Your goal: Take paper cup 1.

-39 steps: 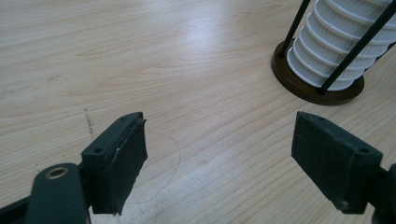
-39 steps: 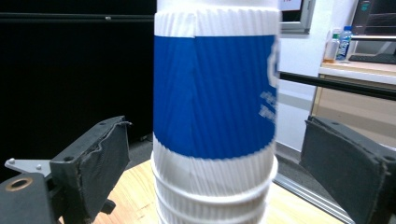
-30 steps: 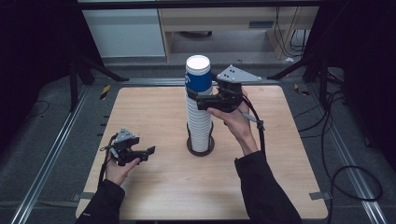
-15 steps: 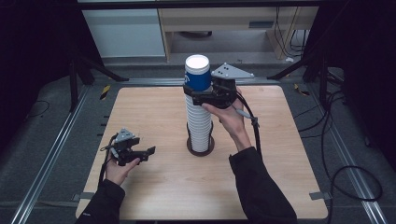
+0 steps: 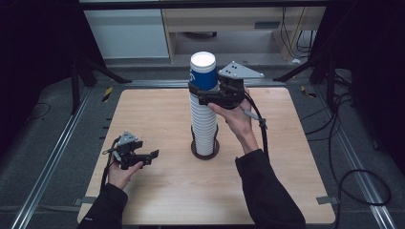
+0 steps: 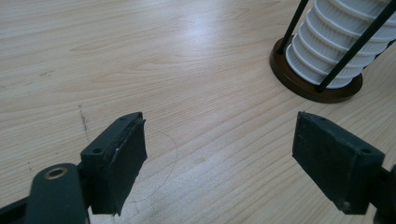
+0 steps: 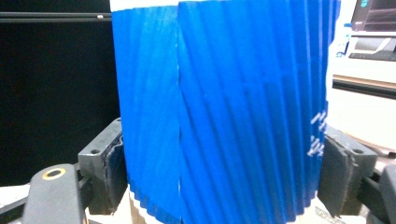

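Right now your right gripper is clamped on the blue cup — the top one of the white cup stack standing mid-table. Your left gripper rests low near the front-left, jaws wide apart — holding nothing.

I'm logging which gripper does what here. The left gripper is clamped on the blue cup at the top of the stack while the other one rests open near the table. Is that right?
Not quite: it is the right gripper that is clamped on the blue cup at the top of the stack, as the high view shows. The left gripper is the one resting open near the table.
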Action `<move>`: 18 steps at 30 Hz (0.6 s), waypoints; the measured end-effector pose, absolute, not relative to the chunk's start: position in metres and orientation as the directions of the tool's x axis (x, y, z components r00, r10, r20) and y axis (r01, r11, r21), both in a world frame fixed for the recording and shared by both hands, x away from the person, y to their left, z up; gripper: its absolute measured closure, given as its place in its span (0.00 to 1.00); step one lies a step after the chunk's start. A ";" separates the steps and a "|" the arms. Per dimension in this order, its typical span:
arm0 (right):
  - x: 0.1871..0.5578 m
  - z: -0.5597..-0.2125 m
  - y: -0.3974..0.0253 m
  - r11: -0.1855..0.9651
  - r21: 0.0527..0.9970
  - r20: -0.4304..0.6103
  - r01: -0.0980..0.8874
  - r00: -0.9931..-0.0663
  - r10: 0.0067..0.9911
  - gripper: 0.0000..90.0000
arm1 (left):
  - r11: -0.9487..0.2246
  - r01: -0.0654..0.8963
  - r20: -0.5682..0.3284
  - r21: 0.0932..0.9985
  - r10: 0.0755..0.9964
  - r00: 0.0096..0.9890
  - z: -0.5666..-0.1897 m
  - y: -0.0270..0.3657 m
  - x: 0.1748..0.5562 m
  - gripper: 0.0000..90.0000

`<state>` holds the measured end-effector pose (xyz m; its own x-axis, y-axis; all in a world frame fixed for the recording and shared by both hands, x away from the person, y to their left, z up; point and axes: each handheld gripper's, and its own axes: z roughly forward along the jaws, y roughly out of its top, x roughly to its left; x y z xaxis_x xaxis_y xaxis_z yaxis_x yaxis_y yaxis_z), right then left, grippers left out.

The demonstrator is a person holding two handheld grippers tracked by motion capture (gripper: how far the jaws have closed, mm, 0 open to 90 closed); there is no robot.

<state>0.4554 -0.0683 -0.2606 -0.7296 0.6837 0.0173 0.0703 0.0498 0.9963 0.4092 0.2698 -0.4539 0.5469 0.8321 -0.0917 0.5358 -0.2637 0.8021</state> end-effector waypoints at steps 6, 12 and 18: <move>0.453 -0.248 -0.071 0.052 0.997 0.002 0.050 -0.734 0.680 0.22 | -0.265 0.538 -0.091 0.800 0.833 0.546 -0.454 0.270 0.409 0.19; 0.451 -0.233 -0.072 0.057 0.998 -0.016 0.031 -0.734 0.679 0.22 | -0.264 0.538 -0.092 0.801 0.833 0.546 -0.454 0.270 0.409 0.19; 0.451 -0.217 -0.074 0.034 0.999 -0.012 0.015 -0.738 0.675 0.22 | -0.259 0.537 -0.095 0.803 0.834 0.544 -0.454 0.270 0.409 0.19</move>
